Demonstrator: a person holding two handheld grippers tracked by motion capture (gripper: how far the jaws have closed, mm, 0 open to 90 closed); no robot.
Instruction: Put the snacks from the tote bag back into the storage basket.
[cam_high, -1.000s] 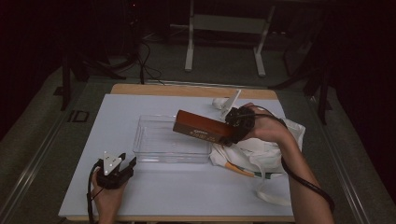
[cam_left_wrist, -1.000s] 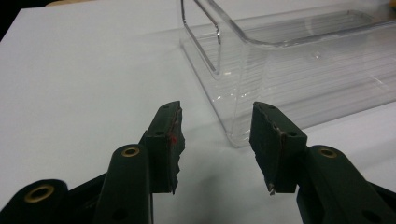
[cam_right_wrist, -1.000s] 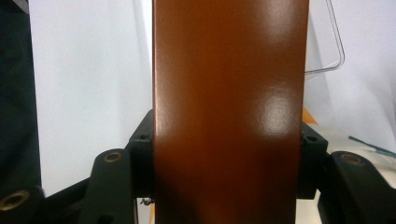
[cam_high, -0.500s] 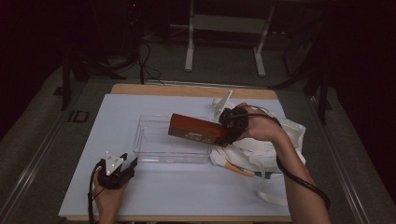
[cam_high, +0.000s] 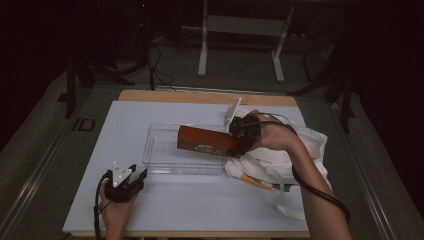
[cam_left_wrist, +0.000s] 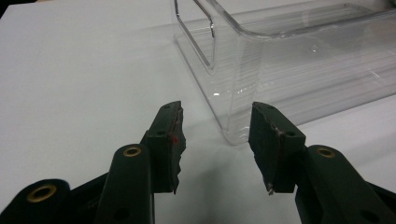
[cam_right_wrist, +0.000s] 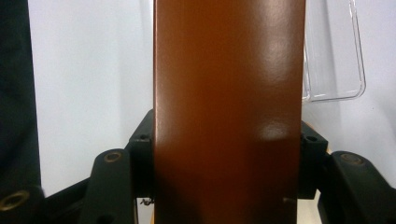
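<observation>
Fingers (cam_right_wrist: 140, 163) of the right gripper (cam_high: 243, 134) clamp a brown box (cam_high: 205, 141) at frame centre, above the clear tray (cam_high: 155, 150); left gripper (cam_high: 131, 183) rests open, lower left, on the white counter (cam_high: 200, 205), in a dark room.

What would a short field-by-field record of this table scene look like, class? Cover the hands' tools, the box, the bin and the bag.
Right gripper: shut on the brown box, held level over the clear bin
Left gripper: open, nothing between its fingers, near the bin's corner
Clear bin: on the white table, nothing lying inside
White bag: crumpled to the right of the bin
Box position: not yet set down in the bin
</observation>
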